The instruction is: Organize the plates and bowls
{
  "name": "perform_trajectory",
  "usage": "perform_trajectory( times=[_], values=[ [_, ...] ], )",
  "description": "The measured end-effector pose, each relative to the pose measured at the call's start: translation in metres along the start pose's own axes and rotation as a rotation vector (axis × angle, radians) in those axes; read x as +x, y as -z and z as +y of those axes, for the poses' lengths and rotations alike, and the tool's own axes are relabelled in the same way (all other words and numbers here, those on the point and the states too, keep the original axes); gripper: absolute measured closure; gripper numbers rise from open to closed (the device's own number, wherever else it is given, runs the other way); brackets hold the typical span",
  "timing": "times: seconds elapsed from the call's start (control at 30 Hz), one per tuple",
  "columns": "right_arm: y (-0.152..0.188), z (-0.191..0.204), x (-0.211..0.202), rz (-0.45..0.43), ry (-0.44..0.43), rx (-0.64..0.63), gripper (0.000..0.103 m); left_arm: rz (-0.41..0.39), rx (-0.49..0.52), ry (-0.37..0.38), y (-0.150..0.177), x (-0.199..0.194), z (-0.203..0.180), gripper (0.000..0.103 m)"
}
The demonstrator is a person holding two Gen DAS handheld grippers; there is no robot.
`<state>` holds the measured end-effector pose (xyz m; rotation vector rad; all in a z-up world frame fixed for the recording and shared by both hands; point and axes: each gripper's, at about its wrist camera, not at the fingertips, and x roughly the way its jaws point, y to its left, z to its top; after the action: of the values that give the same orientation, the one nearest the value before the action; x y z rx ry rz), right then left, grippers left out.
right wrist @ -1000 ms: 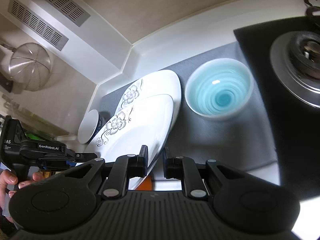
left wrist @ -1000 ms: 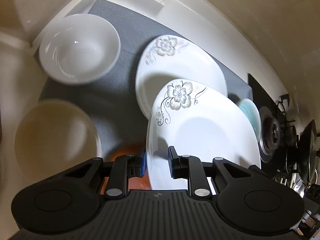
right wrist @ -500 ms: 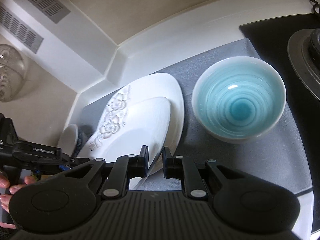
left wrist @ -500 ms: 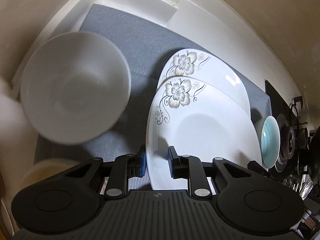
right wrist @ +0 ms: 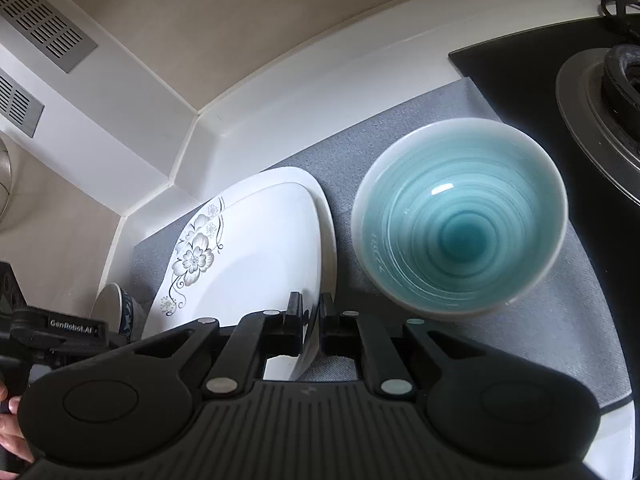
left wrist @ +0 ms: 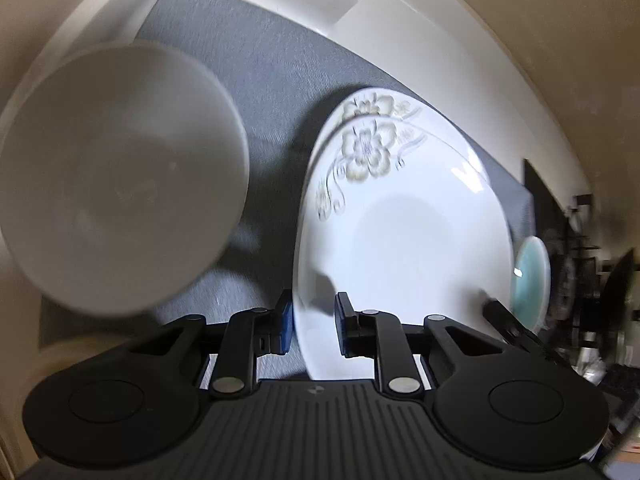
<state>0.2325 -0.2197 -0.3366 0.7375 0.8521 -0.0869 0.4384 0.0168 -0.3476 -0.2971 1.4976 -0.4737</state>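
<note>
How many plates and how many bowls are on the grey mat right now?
Plates: 2, the floral top plate over the lower plate.
Bowls: 2, the white bowl and the teal bowl.
Unclear: 1, a blurred cream sliver at the frame edge, perhaps a third bowl.
Total: 4 certain, 5 at most.

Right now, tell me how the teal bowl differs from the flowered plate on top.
The teal bowl is deep and round; the top flowered plate is shallow and squarish. The bowl is glazed blue-green with ringed swirls; the plate is white with a flower print. The bowl stands free, while both grippers clamp the plate's edges, above a matching plate. Both are over the grey mat.
</note>
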Motion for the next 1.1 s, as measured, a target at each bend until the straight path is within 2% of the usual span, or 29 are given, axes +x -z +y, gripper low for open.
perform_trajectory(
  times=[0.13, 0.2, 0.33, 0.47, 0.63, 0.7, 0.73, 0.83, 0.93, 1.1],
  values=[
    [-0.002, -0.001, 0.0, -0.007, 0.009, 0.001, 0.095, -0.002, 0.014, 0.05, 0.017, -0.011, 0.004, 0.082],
    [-0.003, -0.001, 0.001, -0.01, 0.025, 0.01, 0.094, -0.011, 0.028, 0.04, 0.022, -0.01, 0.002, 0.089],
    [-0.002, -0.002, 0.005, 0.011, 0.04, 0.042, 0.086, -0.015, -0.006, 0.06, 0.022, -0.008, 0.003, 0.09],
    [0.005, 0.0, -0.007, 0.007, 0.019, 0.037, 0.07, -0.017, -0.016, 0.069, 0.024, -0.014, 0.005, 0.091],
    [0.022, 0.001, -0.03, 0.009, 0.008, 0.025, 0.071, -0.035, -0.001, 0.078, 0.03, -0.022, 0.005, 0.091],
    [0.028, 0.003, -0.032, 0.016, 0.008, 0.006, 0.081, -0.035, -0.007, 0.083, 0.03, -0.02, 0.008, 0.091],
    [0.03, 0.003, -0.03, 0.022, 0.01, -0.004, 0.092, -0.03, -0.014, 0.085, 0.03, -0.017, 0.009, 0.092],
    [0.032, 0.004, -0.024, 0.027, 0.01, -0.006, 0.103, -0.04, -0.008, 0.074, 0.027, -0.013, 0.008, 0.093],
    [0.031, 0.007, -0.019, 0.029, 0.013, -0.027, 0.103, -0.055, -0.005, 0.051, 0.023, -0.01, 0.007, 0.092],
    [0.03, 0.007, -0.012, 0.045, 0.011, -0.03, 0.103, -0.056, -0.034, 0.065, 0.018, -0.01, 0.013, 0.092]
  ],
)
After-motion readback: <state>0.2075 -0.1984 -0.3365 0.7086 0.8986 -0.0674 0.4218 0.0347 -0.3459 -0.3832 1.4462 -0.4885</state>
